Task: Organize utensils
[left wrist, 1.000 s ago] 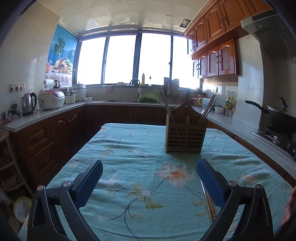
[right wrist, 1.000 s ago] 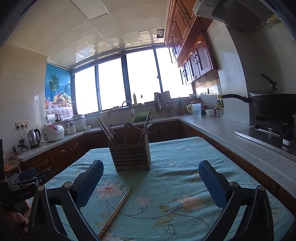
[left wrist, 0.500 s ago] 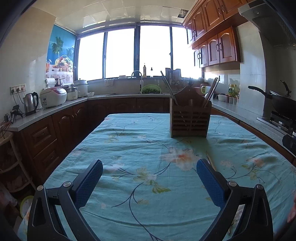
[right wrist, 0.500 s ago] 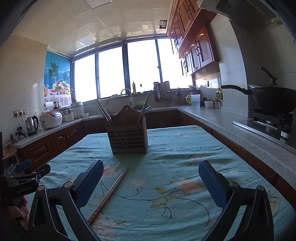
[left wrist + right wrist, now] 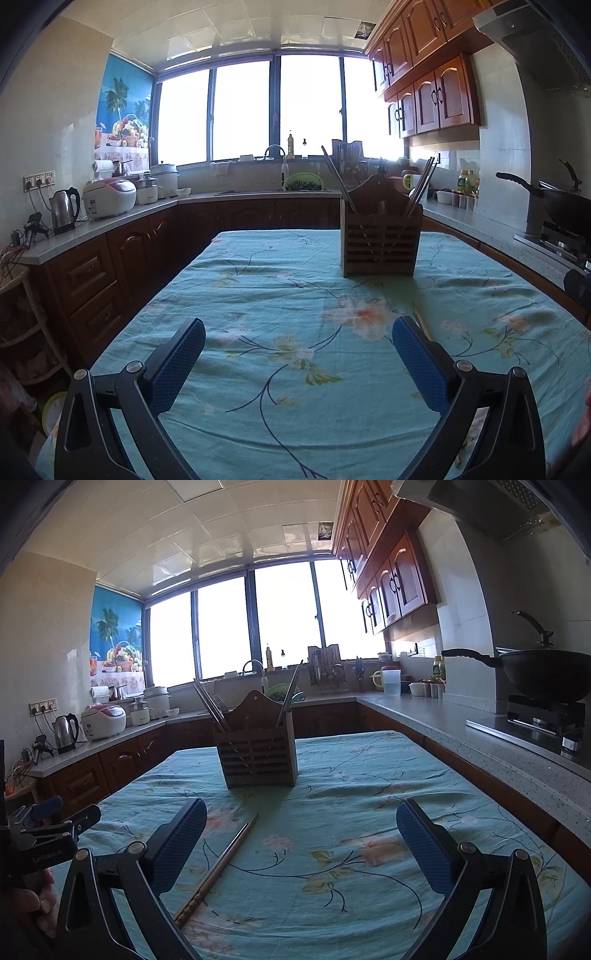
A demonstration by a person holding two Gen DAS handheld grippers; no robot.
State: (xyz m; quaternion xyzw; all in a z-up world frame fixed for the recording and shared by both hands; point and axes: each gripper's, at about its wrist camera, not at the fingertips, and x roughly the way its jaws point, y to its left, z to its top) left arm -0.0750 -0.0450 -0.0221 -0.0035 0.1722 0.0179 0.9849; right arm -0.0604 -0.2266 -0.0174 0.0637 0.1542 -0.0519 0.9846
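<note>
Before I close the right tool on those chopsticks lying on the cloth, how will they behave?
The chopsticks look thin, stiff and light, probably easy to lift. They seem to be two loose sticks side by side, so one may slip free. Lying flat on the cloth, they may roll if nudged.

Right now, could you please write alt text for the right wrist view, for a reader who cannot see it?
The open right gripper hovers over a floral tablecloth where a pair of chopsticks lies loose. Beyond them stands a slatted wooden utensil holder already holding utensils, with kitchen counters and bright windows behind.

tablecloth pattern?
Teal tablecloth with pale flowers and dark vine lines; clearest in the right wrist view.
</note>
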